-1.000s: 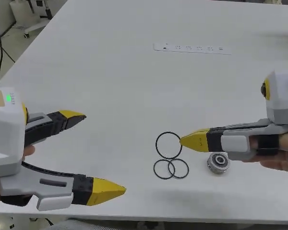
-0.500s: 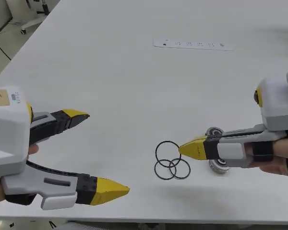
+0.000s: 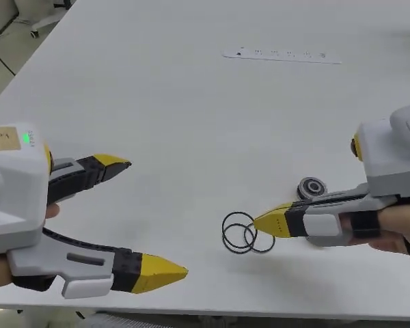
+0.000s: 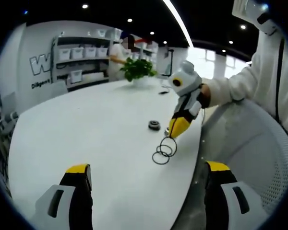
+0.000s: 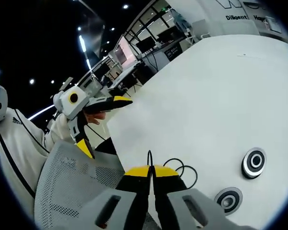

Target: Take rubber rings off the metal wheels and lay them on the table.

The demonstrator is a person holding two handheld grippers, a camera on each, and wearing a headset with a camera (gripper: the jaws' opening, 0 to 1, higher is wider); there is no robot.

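Bright overhead light washes the white table [image 3: 191, 123], shadows fall soft, and both gripper views warp at the edges.

White table [image 3: 157, 116], shelves [image 4: 79, 60] of bins [image 4: 77, 75], perhaps a plant [image 4: 138, 68]

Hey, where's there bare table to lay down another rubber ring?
The widest bare patch lies between the power strip and the metal wheel. Another lies between the open left gripper and the rubber rings. It is crowded at the right gripper, shut on one ring beside the overlapping pile and the wheel.
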